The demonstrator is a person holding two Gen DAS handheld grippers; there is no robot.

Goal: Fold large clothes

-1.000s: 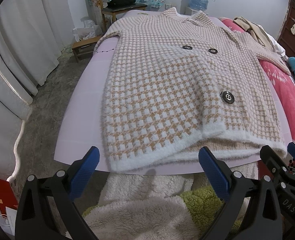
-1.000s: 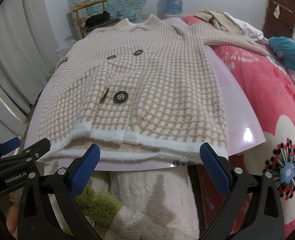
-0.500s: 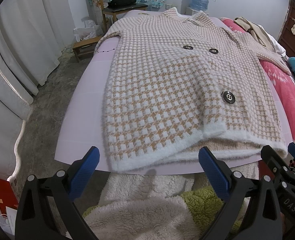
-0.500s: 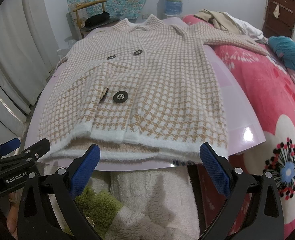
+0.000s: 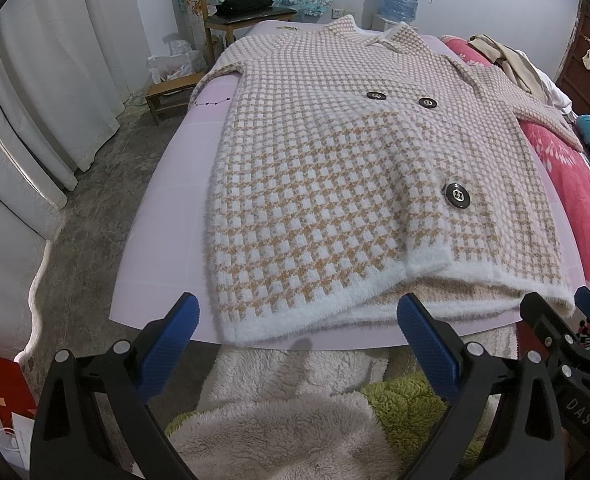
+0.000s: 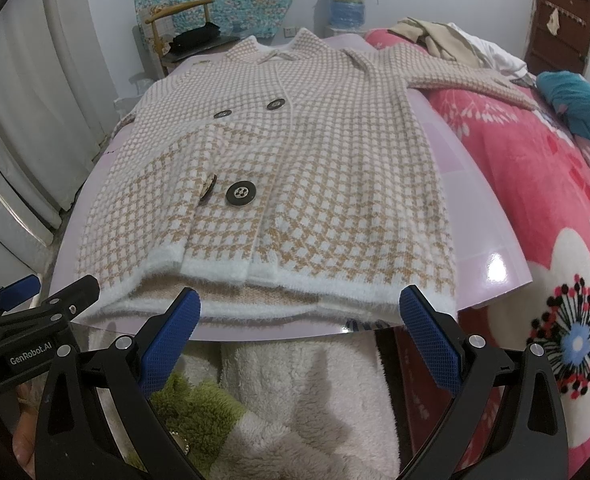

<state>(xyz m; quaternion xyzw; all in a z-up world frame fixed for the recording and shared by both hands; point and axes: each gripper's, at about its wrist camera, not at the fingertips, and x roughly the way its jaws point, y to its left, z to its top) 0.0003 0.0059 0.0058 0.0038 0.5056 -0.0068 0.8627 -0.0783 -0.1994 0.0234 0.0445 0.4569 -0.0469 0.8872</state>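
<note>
A tan-and-white checked knit coat (image 5: 335, 184) (image 6: 295, 168) with dark buttons lies flat, front up, on a pale lilac board (image 5: 167, 208) (image 6: 471, 200). Its collar points away and its white fuzzy hem is at the near edge. One sleeve (image 6: 467, 80) stretches right onto the pink blanket. My left gripper (image 5: 297, 336) is open just short of the hem's left part, holding nothing. My right gripper (image 6: 299, 330) is open just short of the hem's middle and right part, also holding nothing. Each gripper shows at the edge of the other's view.
A pink flowered blanket (image 6: 555, 208) covers the bed on the right, with a teal cloth (image 6: 579, 104) and beige clothes (image 6: 447, 36) on it. Fluffy white and green fabric (image 5: 295, 408) lies below the board. White curtains (image 5: 35, 92), a stool (image 5: 171, 92) and a chair (image 5: 235, 8) stand left.
Both views have shifted only very slightly; the coat and both open grippers stay as they were.
</note>
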